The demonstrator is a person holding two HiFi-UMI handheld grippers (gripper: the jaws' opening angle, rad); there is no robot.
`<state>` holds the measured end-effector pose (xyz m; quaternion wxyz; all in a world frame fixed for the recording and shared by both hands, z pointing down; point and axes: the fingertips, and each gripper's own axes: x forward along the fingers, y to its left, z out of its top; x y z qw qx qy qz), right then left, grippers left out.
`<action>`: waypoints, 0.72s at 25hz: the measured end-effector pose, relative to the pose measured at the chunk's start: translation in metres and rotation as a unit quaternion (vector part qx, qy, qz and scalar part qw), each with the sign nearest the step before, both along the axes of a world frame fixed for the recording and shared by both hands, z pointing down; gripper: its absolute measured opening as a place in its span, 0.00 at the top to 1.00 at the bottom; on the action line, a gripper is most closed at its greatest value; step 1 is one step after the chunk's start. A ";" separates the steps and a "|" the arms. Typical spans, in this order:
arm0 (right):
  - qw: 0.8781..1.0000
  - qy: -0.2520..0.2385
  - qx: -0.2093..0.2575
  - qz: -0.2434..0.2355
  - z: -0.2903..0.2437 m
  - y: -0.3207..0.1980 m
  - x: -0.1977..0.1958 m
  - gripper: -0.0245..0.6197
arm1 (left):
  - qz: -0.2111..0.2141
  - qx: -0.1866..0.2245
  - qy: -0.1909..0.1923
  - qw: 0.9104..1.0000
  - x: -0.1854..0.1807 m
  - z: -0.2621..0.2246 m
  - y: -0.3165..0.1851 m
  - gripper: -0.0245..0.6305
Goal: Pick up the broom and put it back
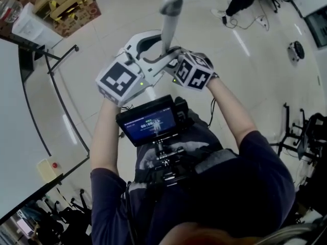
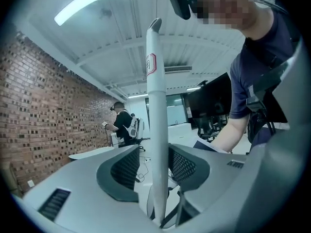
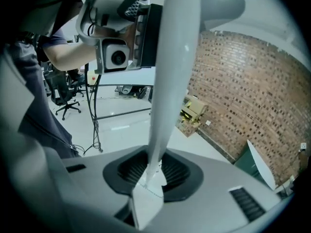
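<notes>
Left gripper view: broom (image 2: 156, 106) within claw (image 2: 156, 168)

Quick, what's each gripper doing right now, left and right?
Left gripper: tongs open, broom handle standing between them.
Right gripper: tongs closed on the broom handle.

The left forearm (image 1: 107, 131) and right forearm (image 1: 230, 111) reached forward, with the grippers close together. The left gripper (image 2: 158, 166) pointed about level, its jaws apart around the broom handle (image 2: 155, 106), with a gap at one pad. The right gripper (image 3: 154, 166) tilted downward, both pads pressed on that handle.
</notes>
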<state>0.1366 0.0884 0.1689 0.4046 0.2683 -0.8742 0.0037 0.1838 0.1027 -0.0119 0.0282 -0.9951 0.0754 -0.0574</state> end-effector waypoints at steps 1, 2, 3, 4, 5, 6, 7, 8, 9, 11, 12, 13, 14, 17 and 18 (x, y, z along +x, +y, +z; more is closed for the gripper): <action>1.000 -0.003 0.000 -0.004 0.002 -0.005 0.006 0.79 | -0.005 -0.003 0.002 1.000 0.007 0.001 -0.006 0.72; 1.000 -0.006 -0.001 -0.007 0.005 -0.009 0.012 0.80 | -0.010 -0.005 0.003 1.000 0.014 0.001 -0.011 0.73; 1.000 -0.010 -0.001 -0.010 0.007 -0.013 0.020 0.80 | -0.014 -0.005 0.002 1.000 0.021 0.002 -0.015 0.79; 1.000 -0.015 -0.002 -0.012 0.008 -0.018 0.027 0.80 | -0.020 -0.005 0.001 1.000 0.028 0.004 -0.019 0.84; 1.000 -0.023 -0.004 -0.014 0.008 -0.022 0.035 0.80 | -0.029 -0.007 0.002 1.000 0.035 0.004 -0.024 0.89; 0.999 -0.032 -0.008 -0.017 0.009 -0.025 0.041 0.80 | -0.041 -0.012 0.004 0.999 0.040 0.005 -0.030 0.89; 0.999 -0.041 -0.011 -0.021 0.009 -0.029 0.046 0.80 | -0.054 -0.020 0.008 0.998 0.044 0.005 -0.037 0.89; 0.998 -0.048 -0.013 -0.024 0.011 -0.034 0.051 0.80 | -0.066 -0.028 0.012 0.997 0.046 0.006 -0.044 0.89; 0.998 -0.052 -0.014 -0.026 0.012 -0.041 0.055 0.80 | -0.078 -0.036 0.016 0.996 0.046 0.008 -0.053 0.90; 0.998 -0.053 -0.014 -0.030 0.016 -0.055 0.063 0.80 | -0.100 -0.049 0.023 0.994 0.044 0.013 -0.069 0.90; 0.998 -0.049 -0.013 -0.034 0.019 -0.063 0.065 0.80 | -0.112 -0.057 0.024 0.992 0.040 0.016 -0.076 0.90; 0.998 -0.045 -0.012 -0.040 0.021 -0.069 0.065 0.80 | -0.126 -0.066 0.026 0.989 0.033 0.020 -0.082 0.90; 0.998 -0.041 -0.010 -0.048 0.024 -0.074 0.062 0.80 | -0.142 -0.077 0.027 0.986 0.025 0.025 -0.087 0.90; 0.997 -0.032 0.002 -0.066 0.037 -0.083 0.052 0.80 | -0.185 -0.108 0.037 0.976 0.001 0.043 -0.094 0.90; 0.997 -0.031 0.007 -0.069 0.042 -0.084 0.052 0.80 | -0.197 -0.117 0.044 0.972 -0.004 0.050 -0.095 0.90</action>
